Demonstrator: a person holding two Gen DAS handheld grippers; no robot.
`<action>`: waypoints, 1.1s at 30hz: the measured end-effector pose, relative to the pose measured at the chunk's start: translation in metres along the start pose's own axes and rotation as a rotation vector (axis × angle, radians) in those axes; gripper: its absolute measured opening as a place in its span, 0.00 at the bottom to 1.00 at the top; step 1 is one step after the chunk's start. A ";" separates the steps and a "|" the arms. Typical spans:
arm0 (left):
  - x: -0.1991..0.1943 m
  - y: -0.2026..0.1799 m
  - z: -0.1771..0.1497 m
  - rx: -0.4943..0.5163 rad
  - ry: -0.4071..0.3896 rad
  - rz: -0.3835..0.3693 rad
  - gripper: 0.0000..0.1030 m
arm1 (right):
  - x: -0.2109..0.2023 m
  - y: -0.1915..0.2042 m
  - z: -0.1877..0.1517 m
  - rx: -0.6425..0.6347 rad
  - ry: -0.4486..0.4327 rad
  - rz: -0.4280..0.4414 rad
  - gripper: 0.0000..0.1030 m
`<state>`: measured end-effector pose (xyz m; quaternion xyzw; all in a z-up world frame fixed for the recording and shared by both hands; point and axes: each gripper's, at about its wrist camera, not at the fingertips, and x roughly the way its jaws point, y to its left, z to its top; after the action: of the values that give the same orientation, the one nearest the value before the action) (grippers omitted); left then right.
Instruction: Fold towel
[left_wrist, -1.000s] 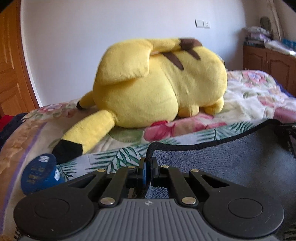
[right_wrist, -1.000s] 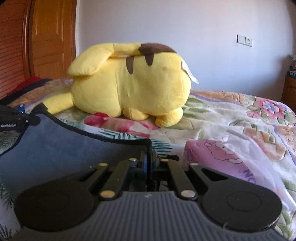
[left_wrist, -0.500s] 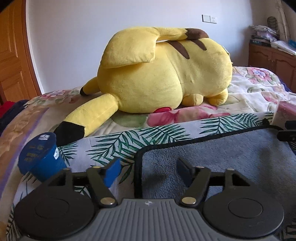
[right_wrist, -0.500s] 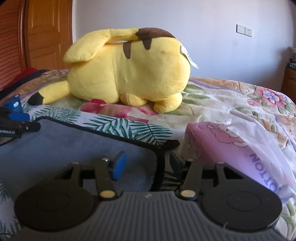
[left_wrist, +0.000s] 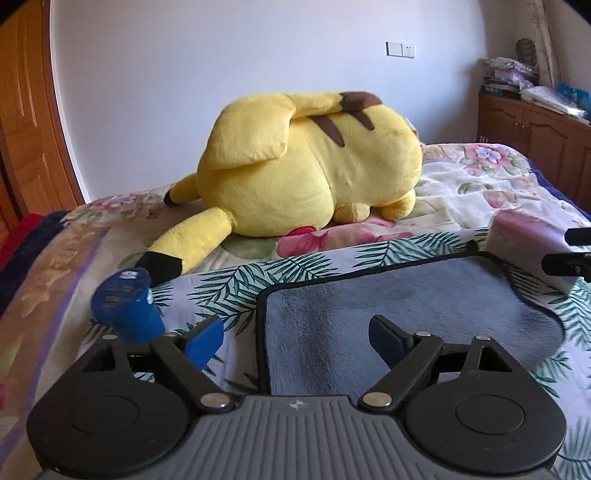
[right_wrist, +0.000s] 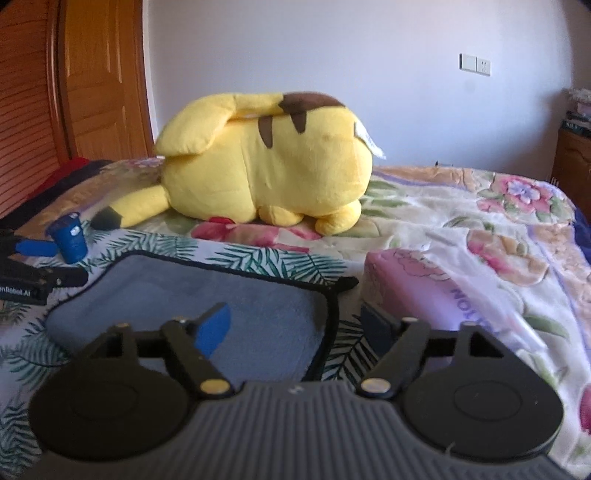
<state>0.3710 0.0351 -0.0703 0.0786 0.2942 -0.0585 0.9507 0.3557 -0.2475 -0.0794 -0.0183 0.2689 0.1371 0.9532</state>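
Note:
A grey towel (left_wrist: 388, 314) with a black hem lies flat on the leaf-print bedspread; it also shows in the right wrist view (right_wrist: 192, 295). My left gripper (left_wrist: 295, 338) is open and empty, straddling the towel's left edge near its far left corner. My right gripper (right_wrist: 295, 325) is open and empty, straddling the towel's right edge near its far right corner. Each gripper shows at the edge of the other's view: the right gripper (left_wrist: 570, 254) and the left gripper (right_wrist: 37, 266).
A big yellow plush toy (left_wrist: 306, 170) lies on the bed behind the towel. A blue cup (left_wrist: 127, 306) stands left of the towel. A pink plastic pack (right_wrist: 436, 295) lies right of it. A wooden door (right_wrist: 99, 81) and cabinet (left_wrist: 535, 136) flank the bed.
Both grippers opened and let go of the towel's far corners, then drew back and up. The towel now lies flat on the bed.

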 end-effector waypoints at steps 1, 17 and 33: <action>-0.006 -0.001 0.001 0.000 -0.004 0.000 0.89 | -0.007 0.001 0.002 0.001 -0.006 -0.003 0.82; -0.107 -0.014 0.010 0.011 -0.064 0.001 0.99 | -0.091 0.020 0.011 0.027 -0.054 -0.019 1.00; -0.186 -0.027 -0.010 -0.006 -0.087 0.006 1.00 | -0.155 0.044 -0.003 0.039 -0.071 -0.012 1.00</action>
<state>0.2088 0.0220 0.0242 0.0739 0.2526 -0.0583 0.9630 0.2149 -0.2444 -0.0001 0.0035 0.2375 0.1270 0.9631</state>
